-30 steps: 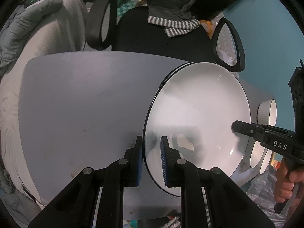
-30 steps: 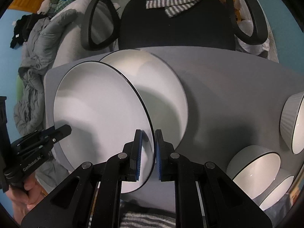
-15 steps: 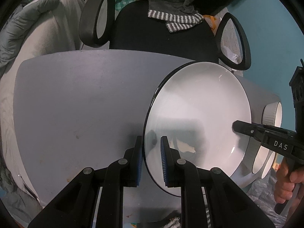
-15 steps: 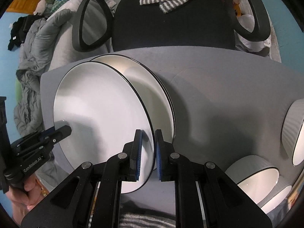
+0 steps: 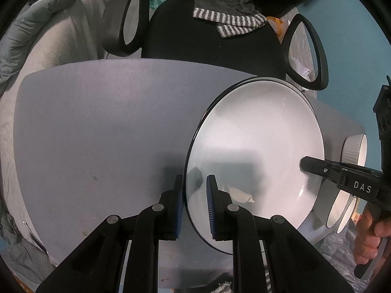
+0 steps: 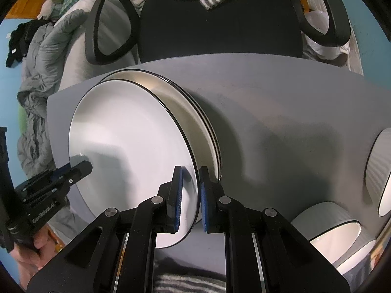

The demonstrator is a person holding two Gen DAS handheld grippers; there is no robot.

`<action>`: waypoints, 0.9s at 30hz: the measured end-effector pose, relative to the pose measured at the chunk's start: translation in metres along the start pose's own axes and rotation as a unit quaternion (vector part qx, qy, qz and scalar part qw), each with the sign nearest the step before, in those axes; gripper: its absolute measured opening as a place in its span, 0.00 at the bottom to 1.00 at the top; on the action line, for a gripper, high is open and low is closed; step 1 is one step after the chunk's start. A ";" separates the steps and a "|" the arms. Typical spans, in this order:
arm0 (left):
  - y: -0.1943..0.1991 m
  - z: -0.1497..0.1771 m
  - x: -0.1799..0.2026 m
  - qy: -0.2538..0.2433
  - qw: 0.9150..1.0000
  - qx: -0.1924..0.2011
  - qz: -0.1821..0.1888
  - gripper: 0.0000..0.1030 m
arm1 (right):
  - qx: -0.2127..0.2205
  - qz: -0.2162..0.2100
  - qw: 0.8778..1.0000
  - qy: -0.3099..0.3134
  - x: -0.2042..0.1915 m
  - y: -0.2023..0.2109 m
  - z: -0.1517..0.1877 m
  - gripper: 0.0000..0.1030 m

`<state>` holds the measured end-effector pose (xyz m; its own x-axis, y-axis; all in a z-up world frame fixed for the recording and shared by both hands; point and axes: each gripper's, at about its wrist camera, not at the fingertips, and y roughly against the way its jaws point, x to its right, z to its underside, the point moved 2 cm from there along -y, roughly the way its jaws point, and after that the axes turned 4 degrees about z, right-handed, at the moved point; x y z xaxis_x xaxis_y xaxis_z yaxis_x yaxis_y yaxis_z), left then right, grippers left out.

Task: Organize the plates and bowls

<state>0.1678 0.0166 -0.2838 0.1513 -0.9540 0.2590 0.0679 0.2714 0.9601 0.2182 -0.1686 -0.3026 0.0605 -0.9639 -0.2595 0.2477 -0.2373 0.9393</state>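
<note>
A white plate with a black rim (image 5: 256, 141) (image 6: 127, 146) hangs between both grippers, just above a stack of like plates (image 6: 195, 112) on the grey table (image 5: 97, 122). My left gripper (image 5: 194, 202) is shut on the plate's left rim. My right gripper (image 6: 190, 195) is shut on its right rim, and its finger also shows in the left wrist view (image 5: 317, 168). Only a sliver of the stack's rim shows in the left wrist view.
Several white ribbed bowls (image 6: 325, 222) (image 5: 354, 151) stand at the table's right end. A black office chair (image 5: 207, 36) with a striped cloth over it stands behind the table. Grey bedding (image 5: 36, 36) lies to the left.
The held plate has moved over the stack and come down closer to it, so it now covers most of the plates beneath. Both grippers keep their hold.
</note>
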 end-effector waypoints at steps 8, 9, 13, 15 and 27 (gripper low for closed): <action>-0.003 -0.002 0.004 -0.006 1.000 0.001 -0.010 0.16 | -0.009 -0.014 1.000 -0.022 0.006 -0.002 0.000 0.15; -0.004 -0.002 0.004 -0.004 1.000 0.000 -0.008 0.16 | -0.011 -0.019 0.999 -0.027 0.007 -0.002 -0.001 0.18; -0.007 -0.005 0.003 0.006 1.000 -0.006 -0.003 0.16 | -0.027 -0.051 0.997 -0.050 0.007 -0.003 -0.004 0.35; -0.008 -0.005 0.004 0.005 1.000 -0.007 -0.005 0.16 | -0.032 -0.053 0.997 -0.056 0.006 -0.002 -0.005 0.39; 0.007 0.002 0.007 0.003 1.000 0.010 -0.002 0.19 | -0.029 0.000 0.999 -0.036 -0.007 0.008 -0.003 0.46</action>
<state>0.1672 0.0112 -0.2753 0.1570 -0.9540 0.2553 0.0481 0.2656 0.9629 0.2223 -0.1637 -0.2938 -0.0088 -0.9706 -0.2407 0.3025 -0.2320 0.9245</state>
